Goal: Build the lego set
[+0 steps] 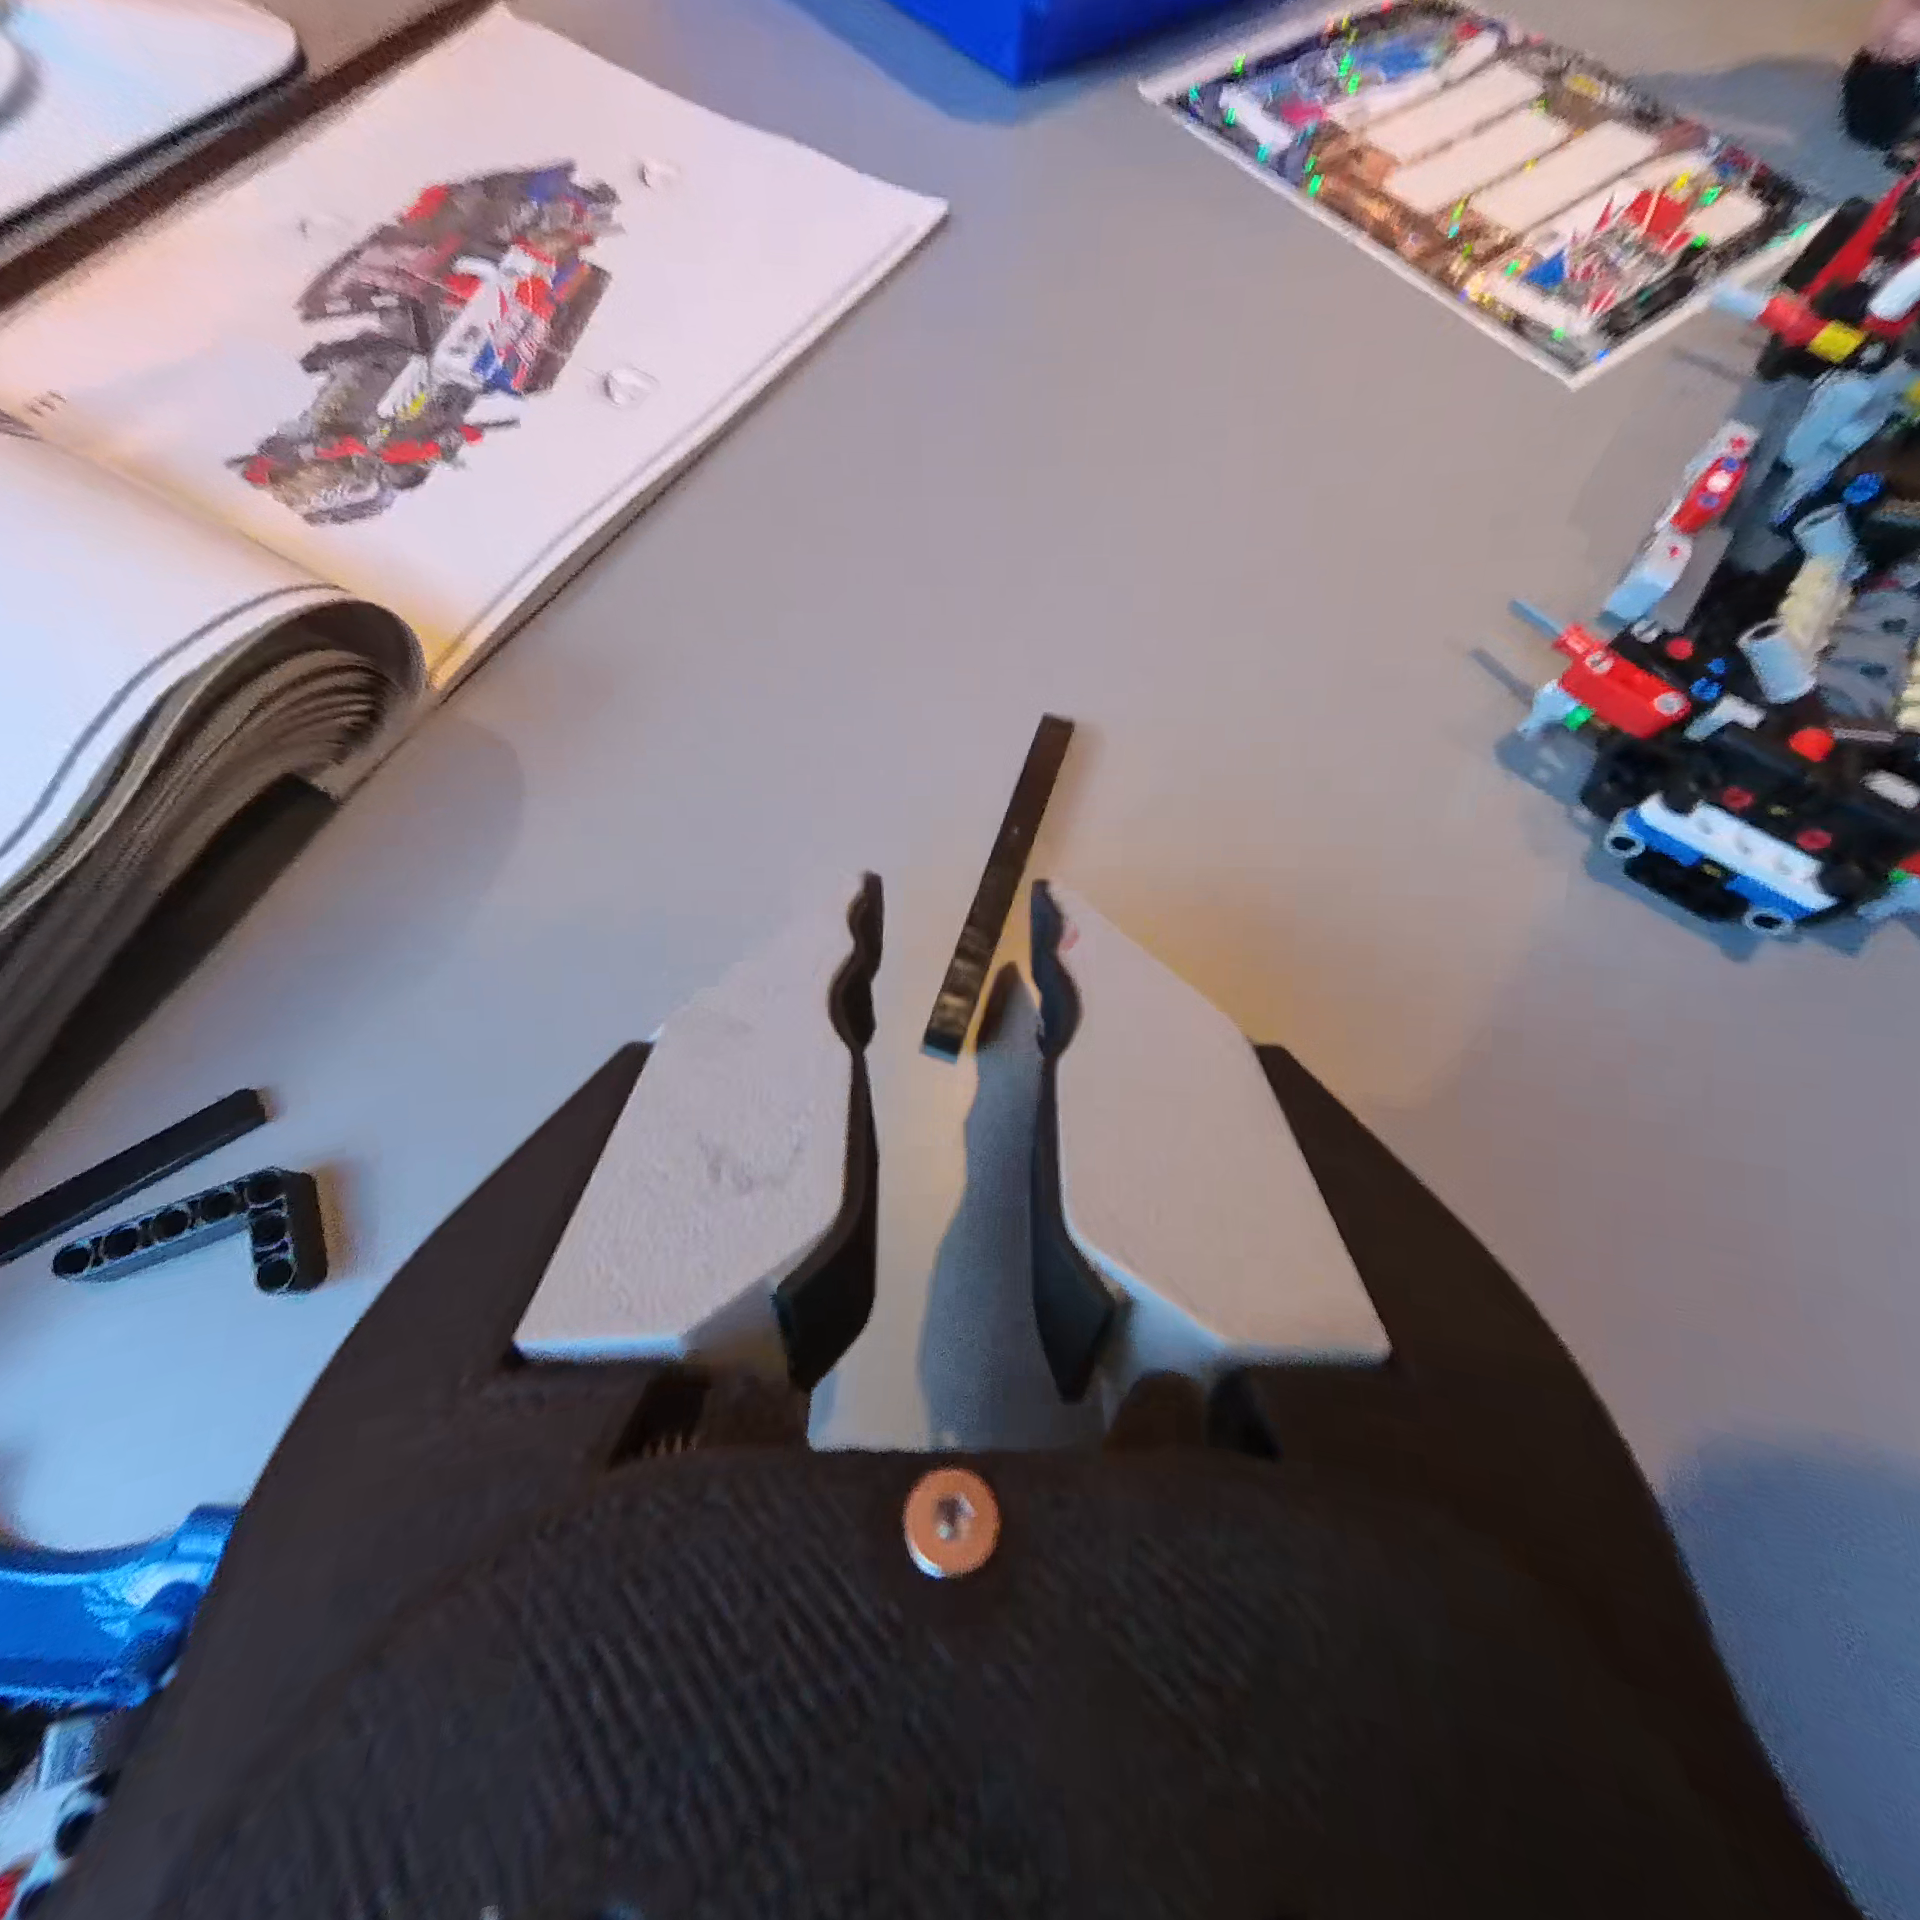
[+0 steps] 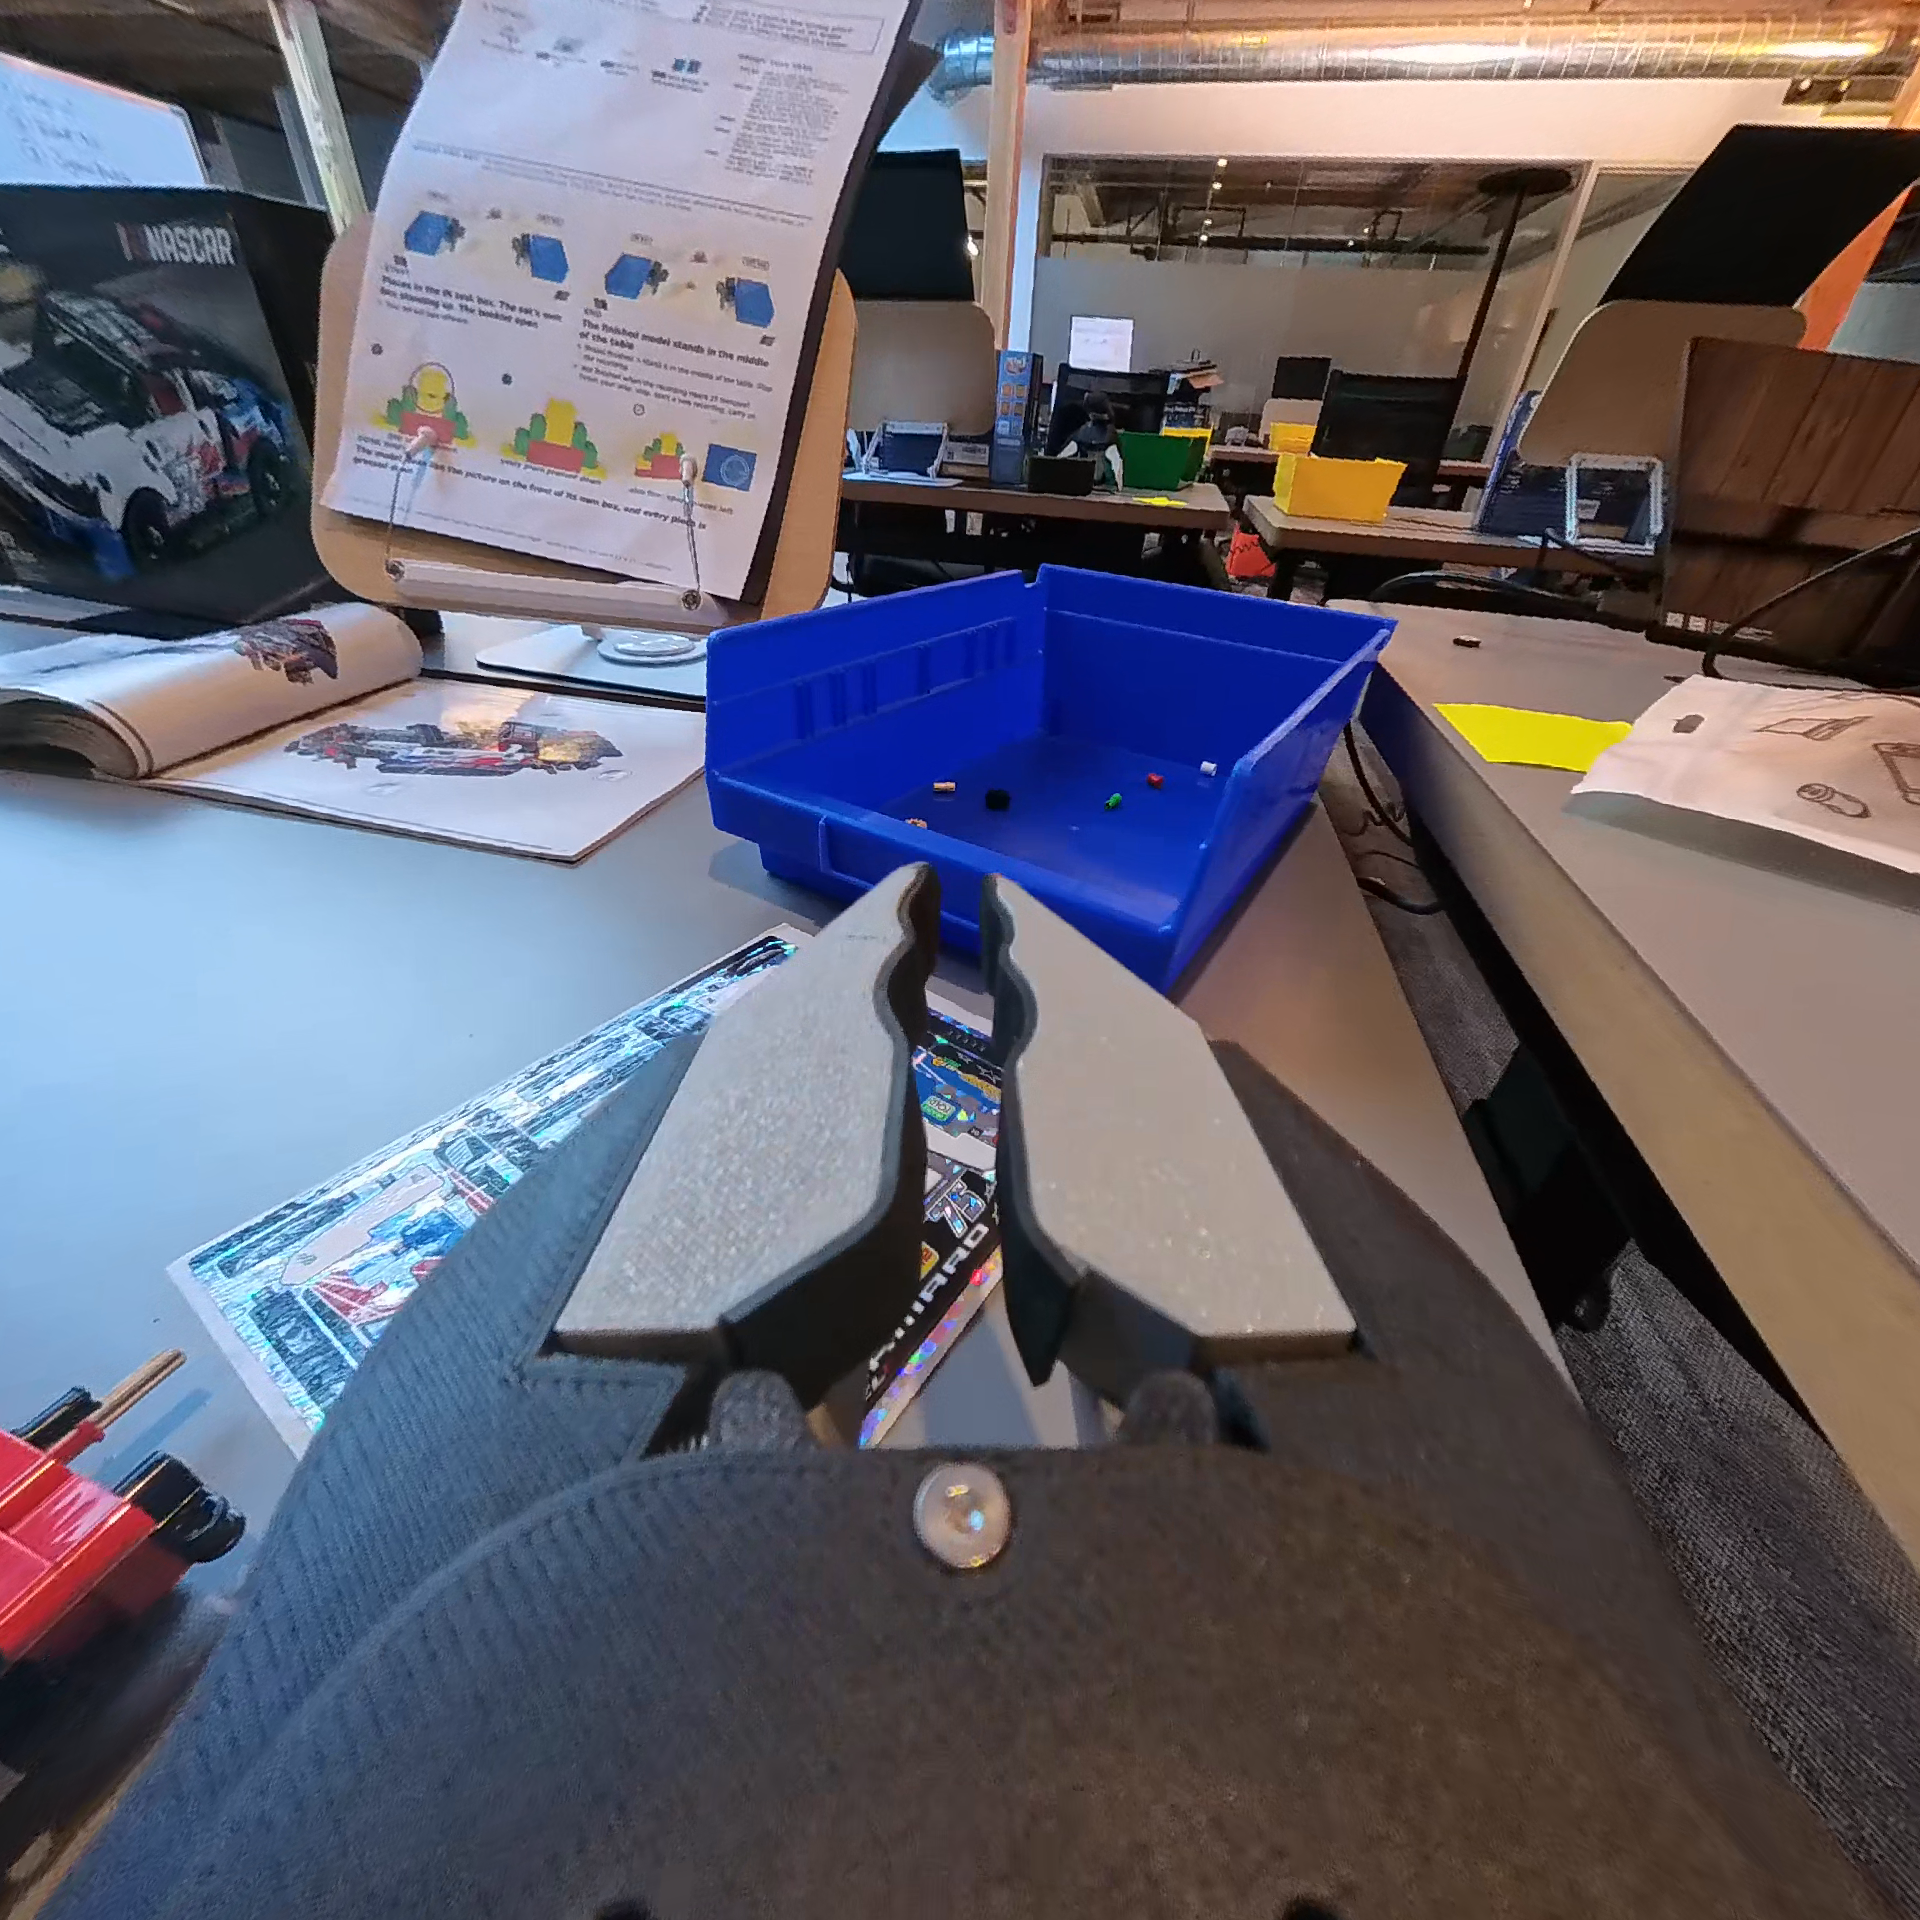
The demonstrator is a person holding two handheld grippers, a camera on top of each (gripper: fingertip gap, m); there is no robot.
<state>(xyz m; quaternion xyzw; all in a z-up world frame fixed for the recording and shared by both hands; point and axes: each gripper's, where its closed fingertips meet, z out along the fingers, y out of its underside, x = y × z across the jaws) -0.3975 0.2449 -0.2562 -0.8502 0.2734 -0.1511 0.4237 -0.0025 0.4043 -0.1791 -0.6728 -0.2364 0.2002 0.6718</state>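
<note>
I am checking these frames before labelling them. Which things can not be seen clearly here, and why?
- Long thin black strip, left wrist view: motion blur; contact with the left gripper is unclear.
- Partly built red, black and white car model, left wrist view: cut off by the right edge.
- Tiny loose pieces in the blue plastic bin, right wrist view: too small to identify.
- Shiny sticker sheet, right wrist view: partly hidden by the right gripper.

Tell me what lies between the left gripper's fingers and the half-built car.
In the left wrist view, a long black strip lies between the left gripper fingers; beyond it, bare grey table up to the half-built car.
</note>
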